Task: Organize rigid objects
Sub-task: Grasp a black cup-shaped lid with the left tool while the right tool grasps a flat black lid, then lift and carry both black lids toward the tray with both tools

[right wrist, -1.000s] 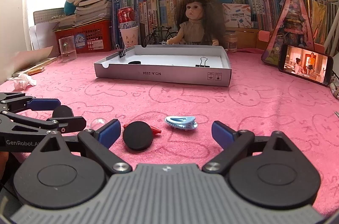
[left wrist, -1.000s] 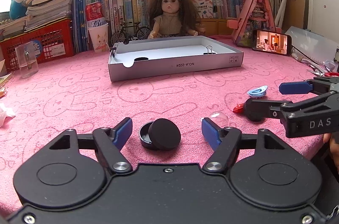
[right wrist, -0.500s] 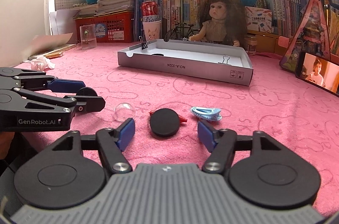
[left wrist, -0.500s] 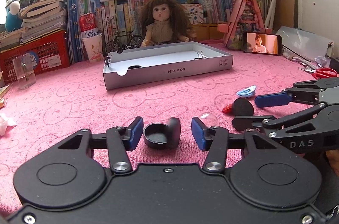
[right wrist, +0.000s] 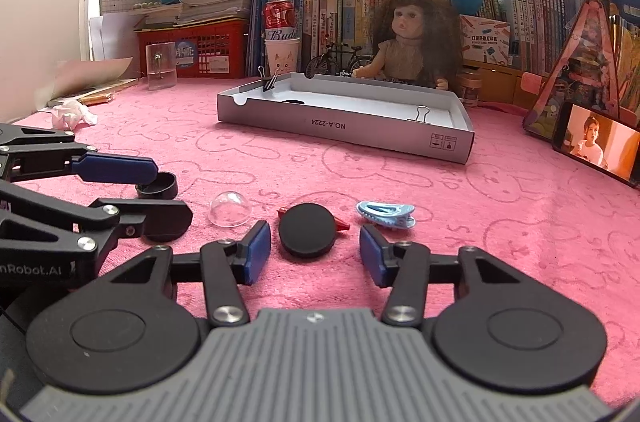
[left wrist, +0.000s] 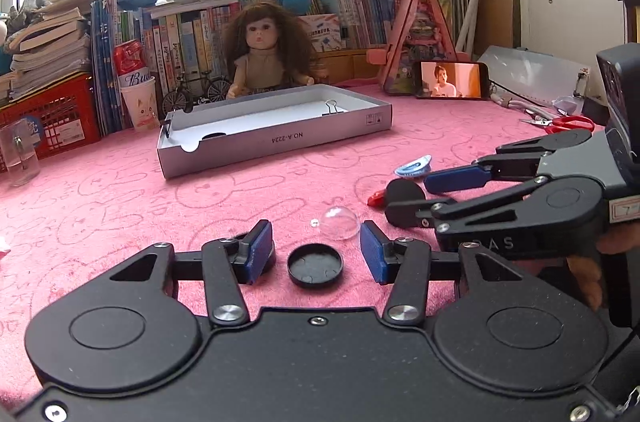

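Observation:
My left gripper (left wrist: 316,252) is open over the pink cloth, with a black round lid (left wrist: 315,265) lying flat between its fingers, untouched. A small black cup (right wrist: 157,185) sits behind its left finger. A clear dome (left wrist: 340,222) lies just ahead. My right gripper (right wrist: 315,252) is open and empty, with a black disc (right wrist: 307,229) between its fingertips, resting on a red piece (right wrist: 342,224). A blue hair clip (right wrist: 386,213) lies to the right. The grey cardboard tray (right wrist: 344,132) stands further back, holding a binder clip (right wrist: 421,113).
A doll (right wrist: 408,50), books, a red basket (right wrist: 196,48), a can on a cup (right wrist: 280,38) and a toy bicycle line the back. A phone (right wrist: 598,144) leans at right. Red scissors (left wrist: 568,123) lie far right. Crumpled tissue (right wrist: 72,112) lies at left.
The lid that leaned on the black cup now lies flat between my left fingers, and the cup sits behind the left finger. Both grippers have shifted and come closer together.

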`<state>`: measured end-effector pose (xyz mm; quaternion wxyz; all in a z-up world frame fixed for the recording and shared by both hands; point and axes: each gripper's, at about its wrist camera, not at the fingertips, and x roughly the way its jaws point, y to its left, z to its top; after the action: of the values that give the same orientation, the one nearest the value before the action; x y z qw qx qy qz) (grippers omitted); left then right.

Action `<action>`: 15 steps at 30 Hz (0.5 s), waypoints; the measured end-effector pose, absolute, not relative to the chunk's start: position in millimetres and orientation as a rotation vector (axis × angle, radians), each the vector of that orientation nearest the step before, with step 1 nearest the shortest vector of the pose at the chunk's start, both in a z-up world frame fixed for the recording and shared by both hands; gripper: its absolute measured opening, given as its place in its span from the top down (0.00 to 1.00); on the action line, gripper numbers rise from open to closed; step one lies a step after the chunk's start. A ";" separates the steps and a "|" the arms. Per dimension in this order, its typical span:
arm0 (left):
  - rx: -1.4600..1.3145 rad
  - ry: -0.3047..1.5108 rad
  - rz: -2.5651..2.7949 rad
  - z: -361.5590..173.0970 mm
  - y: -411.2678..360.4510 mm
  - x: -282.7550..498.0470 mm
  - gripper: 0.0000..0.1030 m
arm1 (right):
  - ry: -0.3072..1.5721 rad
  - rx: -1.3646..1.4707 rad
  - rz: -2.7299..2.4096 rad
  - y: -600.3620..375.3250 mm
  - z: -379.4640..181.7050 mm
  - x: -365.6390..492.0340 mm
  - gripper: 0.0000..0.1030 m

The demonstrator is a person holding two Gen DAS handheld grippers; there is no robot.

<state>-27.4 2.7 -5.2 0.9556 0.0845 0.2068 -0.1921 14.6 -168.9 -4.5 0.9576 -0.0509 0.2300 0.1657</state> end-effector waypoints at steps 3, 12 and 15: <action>0.154 0.446 -0.392 -7.7 5.2 -29.1 0.55 | 0.462 -0.101 0.321 -170.7 -5.0 14.8 0.41; 0.109 0.495 -0.380 -14.9 7.5 -26.7 0.59 | 0.455 -0.089 0.326 -169.5 -5.0 14.9 0.52; 0.100 0.495 -0.373 -15.2 7.9 -25.1 0.65 | 0.456 -0.087 0.333 -168.0 -4.8 14.8 0.58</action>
<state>-25.1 7.9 -15.2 0.9511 0.0492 0.2436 -0.1835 14.8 -168.0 -4.8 0.9594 -0.0431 0.2249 0.1645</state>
